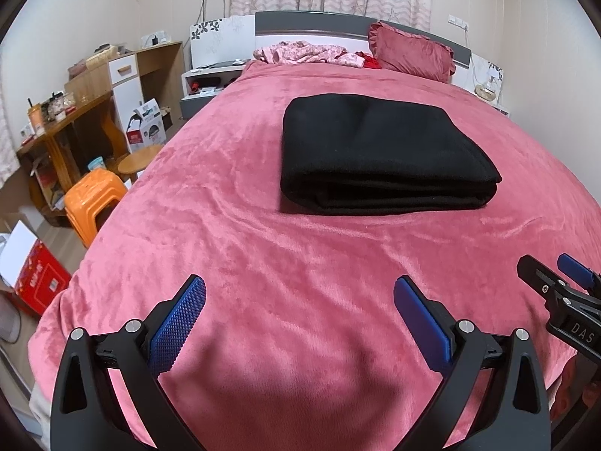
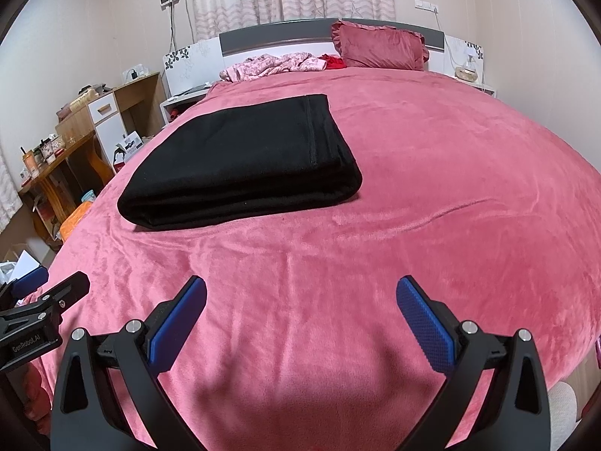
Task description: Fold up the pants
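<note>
Already the pants (image 1: 379, 154) lie as a thick black stack on the bed (image 1: 263, 263), right of centre in the left view, upper left in the right. Left gripper (image 1: 298, 300) and right gripper (image 2: 300, 300) hang low in frame, jaws wide, empty. Likely soft, fleecy, limp: best pinched at the layered near edge.

Left gripper (image 1: 299, 300), black curved arms, blue knurled pads, silver screws; right gripper (image 2: 300, 300) alike, "DAS" lettering
</note>
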Motion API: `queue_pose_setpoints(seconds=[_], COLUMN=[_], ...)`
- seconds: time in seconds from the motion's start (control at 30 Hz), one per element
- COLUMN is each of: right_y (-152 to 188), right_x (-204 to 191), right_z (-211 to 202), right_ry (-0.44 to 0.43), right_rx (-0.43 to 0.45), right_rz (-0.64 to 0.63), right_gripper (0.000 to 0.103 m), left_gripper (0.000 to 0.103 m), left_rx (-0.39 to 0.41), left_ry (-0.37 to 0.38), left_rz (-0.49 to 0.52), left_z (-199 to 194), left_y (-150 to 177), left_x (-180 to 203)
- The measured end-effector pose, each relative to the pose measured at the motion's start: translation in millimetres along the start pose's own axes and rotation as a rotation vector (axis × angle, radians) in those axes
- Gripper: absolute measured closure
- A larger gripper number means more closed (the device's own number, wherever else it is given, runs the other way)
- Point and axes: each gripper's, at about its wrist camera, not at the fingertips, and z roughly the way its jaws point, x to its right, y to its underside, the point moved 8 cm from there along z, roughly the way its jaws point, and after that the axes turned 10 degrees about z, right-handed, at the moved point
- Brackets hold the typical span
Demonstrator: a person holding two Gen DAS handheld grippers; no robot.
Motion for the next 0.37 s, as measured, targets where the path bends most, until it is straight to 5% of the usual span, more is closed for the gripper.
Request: queue_pose_setpoints(seconds=[0.37], right_y=[-2], right_x=[11], right_z=[13], right_ry=[0.001], right_rx=[-0.033], right_rz=[0.018], right_gripper=[0.002], left_gripper=[0.004], left_rx=[-0.073], left_ry=[0.011], left_rz=[0.003], left_z=[17], left_y=[11], left_x=[3])
